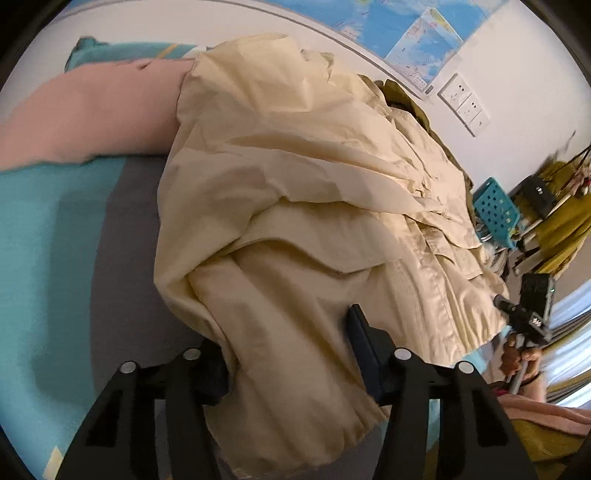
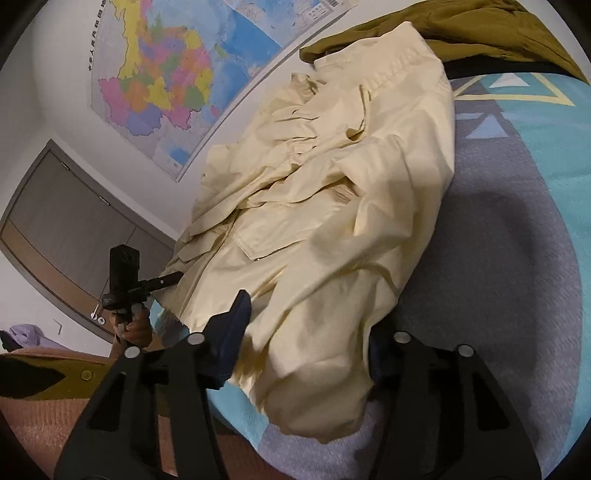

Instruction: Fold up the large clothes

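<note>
The cream jacket (image 1: 295,184) lies bunched on the bed, its near hem between both claws. The left gripper (image 1: 291,354) and right gripper (image 2: 310,332) are each clamped on hem cloth. The wall map's (image 2: 159,74) writing is unreadable.

Soft, fairly dim indoor light; daylight glows through the curtains (image 1: 569,332). The jacket (image 2: 332,206) casts a shadow on the bedspread (image 2: 517,229). Fisheye bends the edges into black corners; nearby cloth blurs.

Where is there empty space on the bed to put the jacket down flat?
Bare blanket lies right of the cream jacket, and more between the jacket and the pink pillow. The far end is crowded by an olive garment.
</note>
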Motion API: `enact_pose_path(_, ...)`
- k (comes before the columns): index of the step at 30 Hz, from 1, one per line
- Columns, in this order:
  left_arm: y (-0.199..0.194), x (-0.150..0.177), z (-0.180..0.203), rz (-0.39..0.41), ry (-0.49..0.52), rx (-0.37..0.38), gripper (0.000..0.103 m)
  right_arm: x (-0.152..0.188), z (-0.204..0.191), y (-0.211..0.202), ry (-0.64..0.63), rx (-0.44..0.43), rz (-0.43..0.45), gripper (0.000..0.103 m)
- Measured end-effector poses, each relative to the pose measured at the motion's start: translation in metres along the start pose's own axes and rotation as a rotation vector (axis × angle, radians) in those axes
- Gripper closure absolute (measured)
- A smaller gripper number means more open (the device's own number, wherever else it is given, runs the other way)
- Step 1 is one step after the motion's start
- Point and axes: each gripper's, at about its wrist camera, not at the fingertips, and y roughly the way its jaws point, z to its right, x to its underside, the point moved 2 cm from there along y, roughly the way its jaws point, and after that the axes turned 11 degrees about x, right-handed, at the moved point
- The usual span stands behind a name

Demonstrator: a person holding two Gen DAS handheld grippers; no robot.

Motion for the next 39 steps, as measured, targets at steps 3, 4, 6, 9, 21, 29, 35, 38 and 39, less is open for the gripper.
enact_pose_path(3, 0.003, 0.000, 0.003, 0.003, -0.003, 0.086, 0.018, -0.001, -0.006, 0.002, -0.015, 0.002, 0.008, 0.039)
enact_pose_path(4, 0.005, 0.000, 0.006, 0.008, 0.006, 0.065, 0.019, -0.001, -0.009, 0.004, -0.027, 0.017, 0.007, 0.039)
enact_pose_path(6, 0.011, 0.001, 0.013, 0.011, 0.042, -0.011, 0.039, 0.000, -0.012, 0.009, -0.018, 0.019, 0.005, 0.058)
enact_pose_path(9, 0.007, -0.002, 0.009, 0.022, -0.007, 0.003, 0.073, 0.000, -0.007, 0.009, 0.052, -0.027, 0.011, 0.082)
enact_pose_path(21, -0.077, 0.008, 0.024, 0.077, -0.024, 0.210, 0.085, 0.003, -0.068, -0.074, -0.040, -0.213, 0.188, 0.087)
enact_pose_path(29, -0.073, 0.007, 0.013, 0.037, -0.092, 0.233, 0.084, 0.004, -0.074, -0.068, -0.011, -0.189, 0.184, 0.087)
enact_pose_path(35, -0.080, -0.018, 0.018, 0.040, -0.113, 0.260, 0.083, -0.028, -0.080, -0.074, -0.003, -0.206, 0.238, 0.087)
enact_pose_path(38, -0.082, -0.038, 0.019, 0.016, -0.135, 0.267, 0.081, -0.049, -0.082, -0.073, -0.004, -0.213, 0.264, 0.087)
enact_pose_path(39, -0.084, -0.045, 0.018, 0.014, -0.141, 0.273, 0.081, -0.055, -0.082, -0.072, -0.002, -0.216, 0.271, 0.087)
